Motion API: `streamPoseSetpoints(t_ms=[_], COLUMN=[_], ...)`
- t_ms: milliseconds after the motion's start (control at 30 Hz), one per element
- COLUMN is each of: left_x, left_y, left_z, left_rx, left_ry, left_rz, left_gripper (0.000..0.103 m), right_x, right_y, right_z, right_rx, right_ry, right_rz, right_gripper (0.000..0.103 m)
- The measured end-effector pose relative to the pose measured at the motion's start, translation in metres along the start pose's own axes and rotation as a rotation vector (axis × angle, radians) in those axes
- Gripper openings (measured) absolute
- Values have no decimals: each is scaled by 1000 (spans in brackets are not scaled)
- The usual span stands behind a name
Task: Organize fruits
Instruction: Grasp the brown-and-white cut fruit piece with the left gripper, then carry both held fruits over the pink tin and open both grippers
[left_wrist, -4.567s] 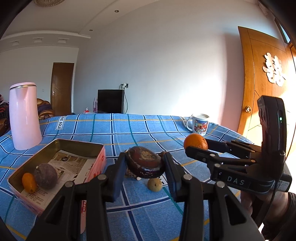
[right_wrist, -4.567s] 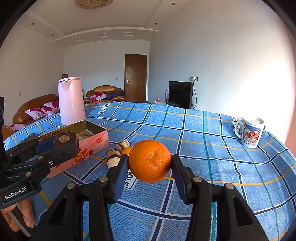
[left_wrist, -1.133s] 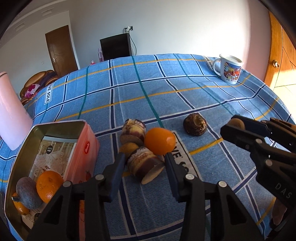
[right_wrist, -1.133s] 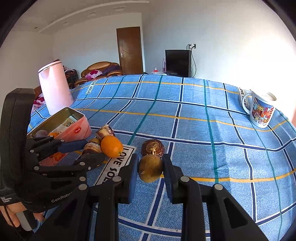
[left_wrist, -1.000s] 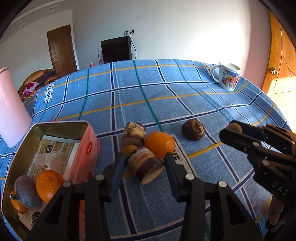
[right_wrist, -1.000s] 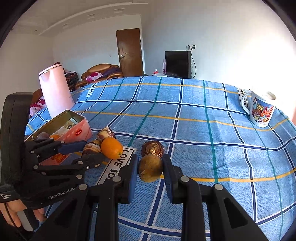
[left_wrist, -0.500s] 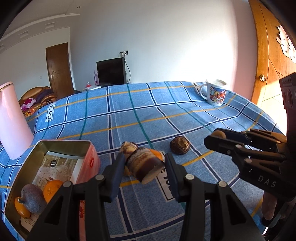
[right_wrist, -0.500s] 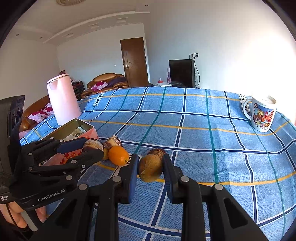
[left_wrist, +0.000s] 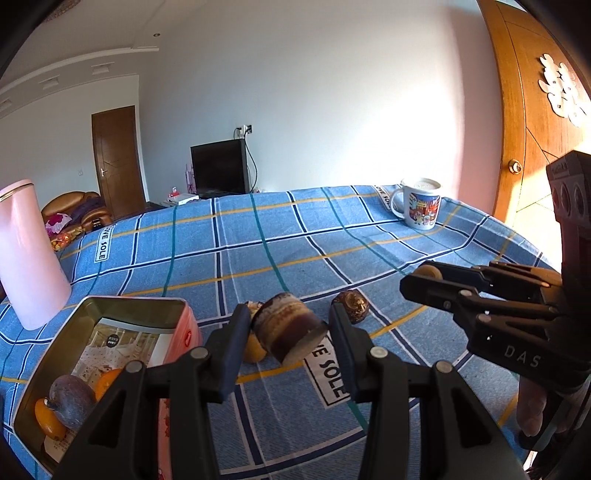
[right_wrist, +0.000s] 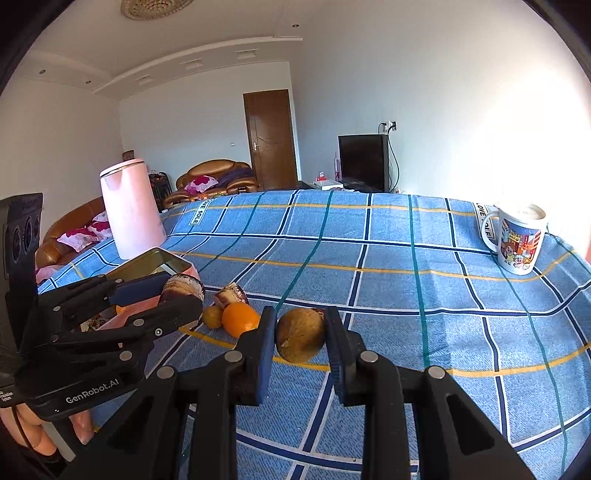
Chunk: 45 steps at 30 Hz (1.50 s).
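Note:
My left gripper (left_wrist: 288, 328) is shut on a brown cut fruit piece (left_wrist: 286, 331) and holds it above the blue checked tablecloth, just right of the pink tin box (left_wrist: 110, 354). The tin holds a purple fruit (left_wrist: 72, 400) and orange fruits (left_wrist: 103, 382). My right gripper (right_wrist: 300, 336) is shut on a round tan-brown fruit (right_wrist: 300, 335), lifted above the cloth; it shows at the right of the left wrist view (left_wrist: 428, 274). On the cloth lie an orange (right_wrist: 239, 318), a small yellow fruit (right_wrist: 212, 315), another cut piece (right_wrist: 231, 293) and a dark brown fruit (left_wrist: 351, 305).
A pink kettle (left_wrist: 27, 254) stands at the far left behind the tin. A printed mug (left_wrist: 419, 208) stands at the far right of the table (left_wrist: 240, 240). A wooden door (left_wrist: 532, 122) is beyond the table's right edge.
Both grippers have risen, each with its fruit still held. The fruits left on the cloth now sit lower and farther off in both views.

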<state>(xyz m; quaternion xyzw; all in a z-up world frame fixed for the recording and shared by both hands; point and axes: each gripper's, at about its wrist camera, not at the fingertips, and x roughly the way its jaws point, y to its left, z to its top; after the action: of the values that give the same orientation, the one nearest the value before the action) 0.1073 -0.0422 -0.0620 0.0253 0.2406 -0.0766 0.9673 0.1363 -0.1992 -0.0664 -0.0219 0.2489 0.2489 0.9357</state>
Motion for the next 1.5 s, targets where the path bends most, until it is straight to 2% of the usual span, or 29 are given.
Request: streamPoseSetpoints(t_ms=[1033,1267,1500], left_x=[-32,-36,-44], left_y=[2,9,26], left_z=[-3,-5,-9], left_rx=[-3,-25,-55], left_ry=[-161,-164,-158], left_rz=[28,21,39], left_gripper=[46,46,46], right_x=[-25,-23,-18], right_y=[9,16,37], right_z=[-3,-1,7], right_rx=[-42,-62,-85], right_ry=[-130,-129,-117], right_rz=[-13,-14,30], right_gripper=[28,28,28])
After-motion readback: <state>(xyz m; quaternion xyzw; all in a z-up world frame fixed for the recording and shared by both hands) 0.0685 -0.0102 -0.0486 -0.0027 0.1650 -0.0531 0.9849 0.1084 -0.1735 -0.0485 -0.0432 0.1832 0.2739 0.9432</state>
